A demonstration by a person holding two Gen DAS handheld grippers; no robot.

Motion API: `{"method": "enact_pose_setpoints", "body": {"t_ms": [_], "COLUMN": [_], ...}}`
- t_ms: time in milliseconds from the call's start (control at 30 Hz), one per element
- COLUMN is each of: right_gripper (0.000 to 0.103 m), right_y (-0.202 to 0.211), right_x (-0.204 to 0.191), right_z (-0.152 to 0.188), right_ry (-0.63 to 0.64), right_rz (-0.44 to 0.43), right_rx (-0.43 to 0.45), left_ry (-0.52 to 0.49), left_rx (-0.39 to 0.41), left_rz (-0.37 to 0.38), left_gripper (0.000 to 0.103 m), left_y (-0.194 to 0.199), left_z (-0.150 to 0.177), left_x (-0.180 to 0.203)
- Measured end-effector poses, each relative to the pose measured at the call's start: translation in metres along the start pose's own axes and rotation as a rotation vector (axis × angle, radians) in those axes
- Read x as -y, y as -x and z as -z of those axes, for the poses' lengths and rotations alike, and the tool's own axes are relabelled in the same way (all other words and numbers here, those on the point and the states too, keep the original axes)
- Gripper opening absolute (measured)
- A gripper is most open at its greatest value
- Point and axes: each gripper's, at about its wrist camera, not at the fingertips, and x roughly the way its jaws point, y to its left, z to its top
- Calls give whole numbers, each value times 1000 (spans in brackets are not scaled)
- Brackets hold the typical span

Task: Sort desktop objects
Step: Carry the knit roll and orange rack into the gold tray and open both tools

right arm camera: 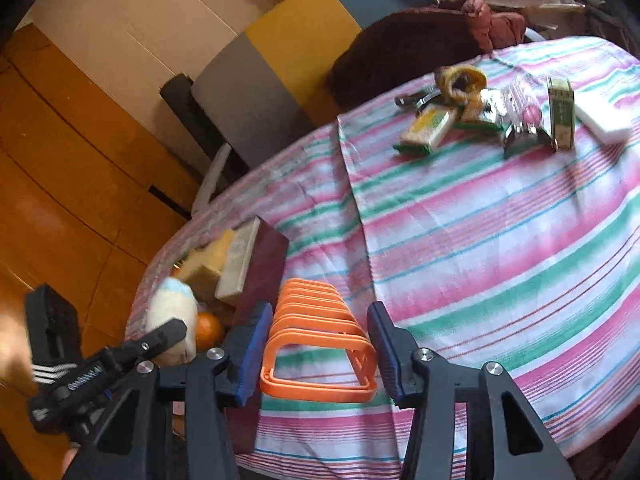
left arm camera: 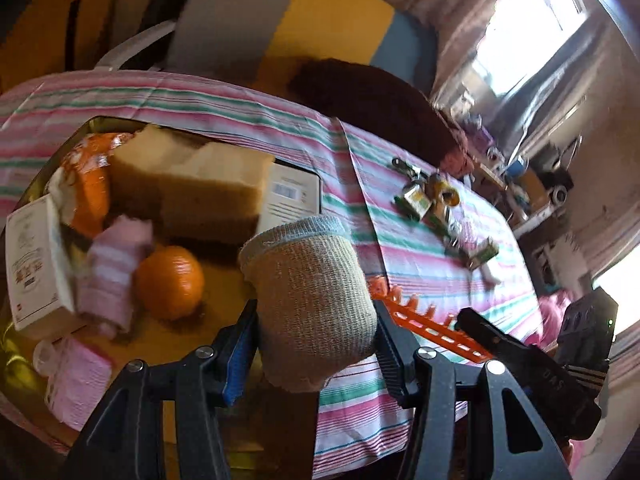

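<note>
Your tin box [left arm camera: 24, 200] at the worktop's left already holds an orange [left arm camera: 170, 280], cartons and sponges; a cluster of small items [right arm camera: 480, 108] far right is still unsorted. Your left gripper [left arm camera: 316, 320] fingers clamp a beige sock [left arm camera: 312, 300] above the box edge. Your right gripper [right arm camera: 316, 344] fingers straddle the orange rack [right arm camera: 320, 344]; whether they press it, I cannot tell.

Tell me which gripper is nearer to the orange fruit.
Left. The left gripper, holding a sock, hangs just beside the orange; the right gripper, around the rack, is farther.

floor: orange wood [right arm camera: 60, 152] | windows [left arm camera: 532, 28]: bright daylight | chair [right arm camera: 280, 60]: grey-yellow-blue back
</note>
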Motion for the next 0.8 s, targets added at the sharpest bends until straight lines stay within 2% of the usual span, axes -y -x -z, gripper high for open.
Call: {"method": "enact_pose_setpoints", "body": {"t_ms": [133,267,333,467,633,667,700,800], "right_gripper": [50,50,50,50,52,54,59,60], "right_y": [14,19,16,-8,-47,-54,-58,-58], "right_x": [-26,-64,-81,-112,-129,-129,-128,-123], "right_z": [-8,-10,-6,10,35,40,43,49], "right_ry": [27,99,138,225,281,269,256,242], "right_rz": [-59,-128,-148,-121,-56,-60,-71,-101], "right_rx": [34,49,41,-4,-89,-123,-143,-155], "left_ry": [38,57,44,60,42,45,52,77], "left_rx": [9,-17,-55,-109,-148,-156,-163,-153], "left_rz": [6,2,-19,-31,-158,-166,-164,-141], "left_gripper": [55,55,55,55,58,59,59,60], "left_y": [11,19,14,6,-4,-4,-4,1], "left_z": [-5,-5,-3,6,12,12,13,12], "left_x": [-17,-36,-41,-52,-59,-60,-62,-70]}}
